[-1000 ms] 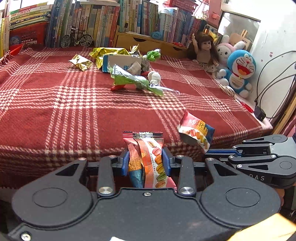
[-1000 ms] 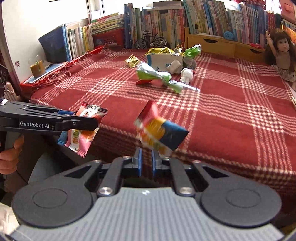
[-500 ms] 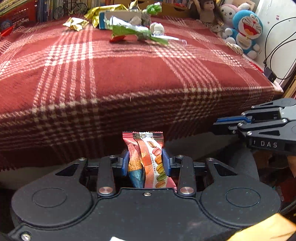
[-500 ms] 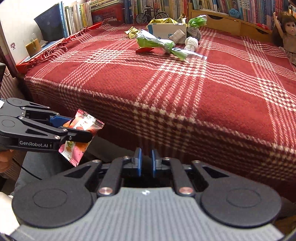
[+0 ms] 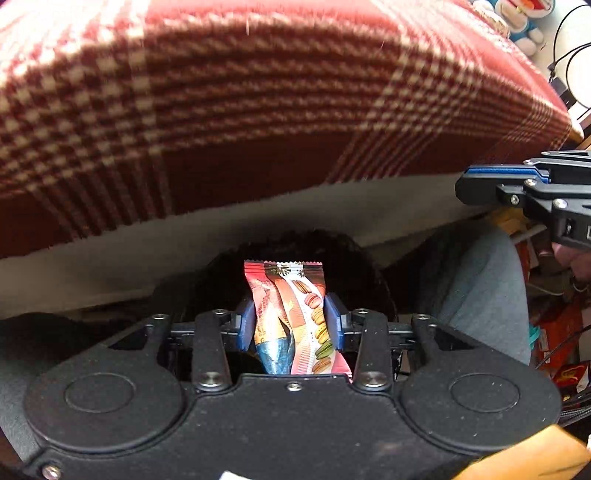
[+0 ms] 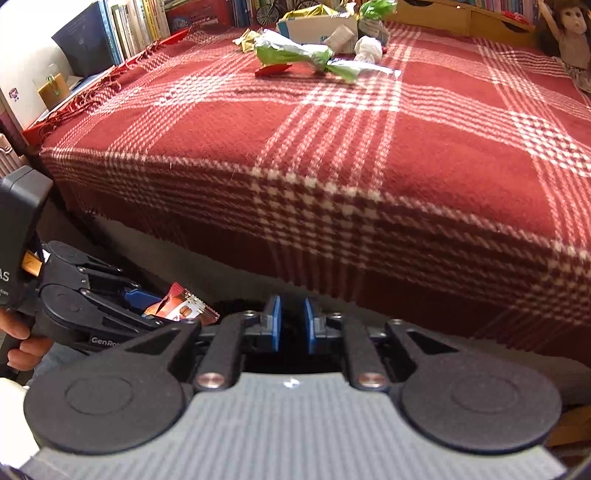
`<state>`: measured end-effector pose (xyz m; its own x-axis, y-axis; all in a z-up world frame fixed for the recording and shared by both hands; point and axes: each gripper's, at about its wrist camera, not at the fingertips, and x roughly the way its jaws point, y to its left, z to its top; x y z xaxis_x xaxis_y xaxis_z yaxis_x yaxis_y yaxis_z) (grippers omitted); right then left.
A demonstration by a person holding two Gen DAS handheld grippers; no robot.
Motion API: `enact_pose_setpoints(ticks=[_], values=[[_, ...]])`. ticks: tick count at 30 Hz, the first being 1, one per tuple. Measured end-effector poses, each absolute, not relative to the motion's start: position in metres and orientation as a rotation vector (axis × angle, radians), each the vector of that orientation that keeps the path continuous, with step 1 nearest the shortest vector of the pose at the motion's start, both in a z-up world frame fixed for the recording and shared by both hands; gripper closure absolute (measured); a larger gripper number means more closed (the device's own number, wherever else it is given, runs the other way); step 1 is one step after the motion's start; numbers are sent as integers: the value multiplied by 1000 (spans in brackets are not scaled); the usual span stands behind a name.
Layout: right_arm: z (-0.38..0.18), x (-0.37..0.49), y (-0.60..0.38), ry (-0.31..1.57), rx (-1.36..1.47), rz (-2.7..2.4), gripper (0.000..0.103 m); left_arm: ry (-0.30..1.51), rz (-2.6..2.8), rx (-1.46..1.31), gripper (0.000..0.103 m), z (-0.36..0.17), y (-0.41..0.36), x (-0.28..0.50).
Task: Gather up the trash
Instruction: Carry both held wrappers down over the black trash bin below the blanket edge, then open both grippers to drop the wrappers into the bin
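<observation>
My left gripper (image 5: 290,317) is shut on a pink macaron snack wrapper (image 5: 295,291). It points down over a dark bin opening (image 5: 354,258) below the edge of the bed. The right wrist view shows the same wrapper (image 6: 184,308) in the left gripper (image 6: 147,306) at the lower left. My right gripper (image 6: 292,321) hangs in front of the bed edge; its jaws are opening, with a narrow gap and nothing between the blue pads. More trash lies at the far side of the red plaid blanket (image 6: 332,147): a green wrapper (image 6: 291,55), crumpled white paper (image 6: 367,50), a gold wrapper (image 6: 245,37).
A small cardboard box (image 6: 310,31) stands behind the trash. Books (image 6: 129,22) line the far left and a doll (image 6: 569,33) sits at the far right. A person's grey trouser leg (image 5: 480,295) is beside the bin. A hand (image 6: 22,350) holds the left gripper's handle.
My left gripper sank from above the blanket to below the bed edge, still holding the wrapper. The blue and yellow packet in front of the right gripper is gone, and its pads have parted slightly.
</observation>
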<state>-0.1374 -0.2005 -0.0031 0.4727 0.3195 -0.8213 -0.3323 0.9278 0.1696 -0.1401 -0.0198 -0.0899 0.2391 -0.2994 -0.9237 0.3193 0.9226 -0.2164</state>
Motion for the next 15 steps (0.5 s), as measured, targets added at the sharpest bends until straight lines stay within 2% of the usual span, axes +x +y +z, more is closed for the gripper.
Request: enact_pose_setpoints(ticks=[6, 10, 12, 14, 15], values=[[-21, -140, -194, 1081, -20, 425, 77, 1307, -422, 36, 62, -103, -26, -138], [-27, -142, -192, 1103, -10, 430, 76, 1325, -419, 40, 50, -109, -29, -136], [-28, -142, -192, 1105, -7, 431, 73, 1326, -416, 38, 46, -114, -32, -136], [-28, -142, -192, 1105, -7, 430, 62, 1322, -417, 40, 42, -113, -32, -135], [-28, -142, -192, 1106, -5, 429, 62, 1320, -417, 42, 41, -113, -33, -135]])
